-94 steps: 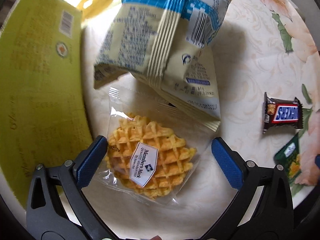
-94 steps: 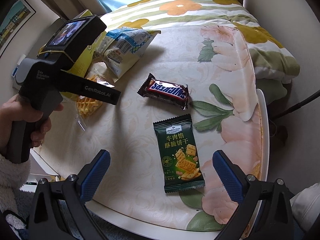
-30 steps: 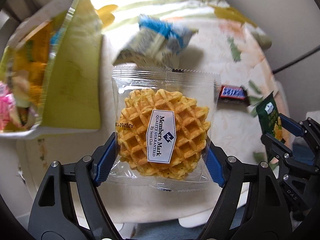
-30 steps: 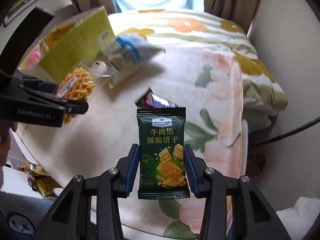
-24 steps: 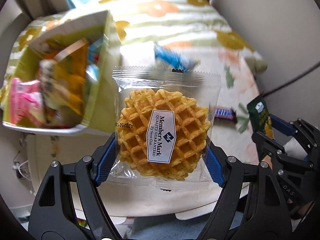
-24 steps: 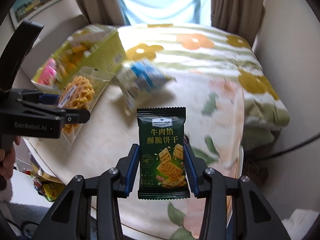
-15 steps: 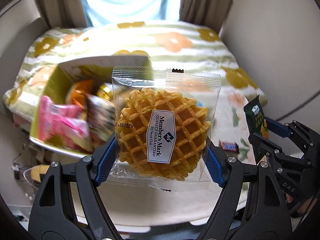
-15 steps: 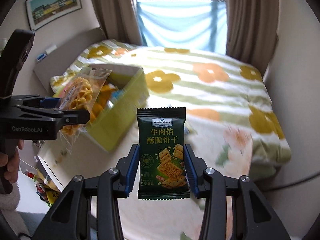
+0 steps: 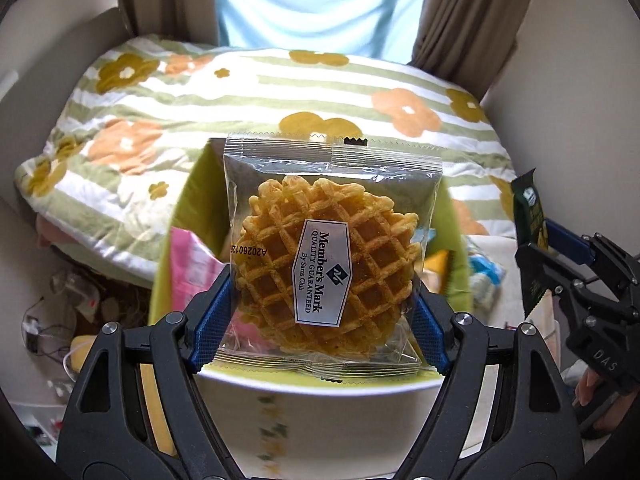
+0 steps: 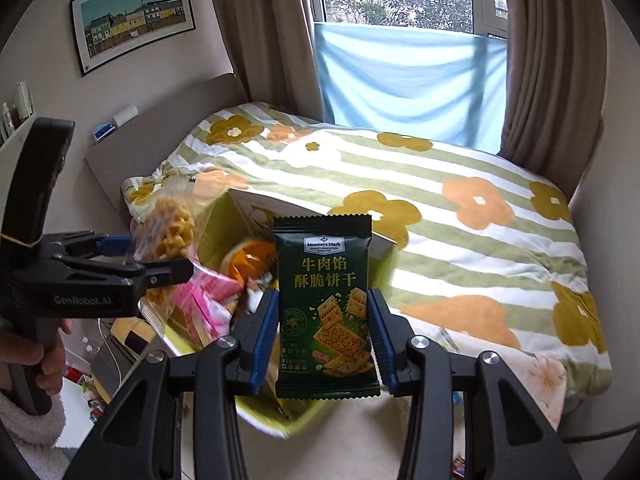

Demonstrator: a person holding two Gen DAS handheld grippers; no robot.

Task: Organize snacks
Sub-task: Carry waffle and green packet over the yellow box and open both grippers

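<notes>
My left gripper is shut on a clear-wrapped waffle packet and holds it upright over the open yellow-green snack box. My right gripper is shut on a dark green cracker packet, held upright above the same box. The box holds pink and orange snack packs. The left gripper with the waffle shows at the left of the right wrist view. The right gripper and green packet show at the right edge of the left wrist view.
A bed with a striped floral quilt lies behind the box. A blue-and-white snack bag lies right of the box on the table. Curtains and a window stand at the back. Floor clutter lies at the left.
Both grippers closed on their packets, lifted them off the table and swung left and up over the open box. The table with the Snickers bar has dropped out of view.
</notes>
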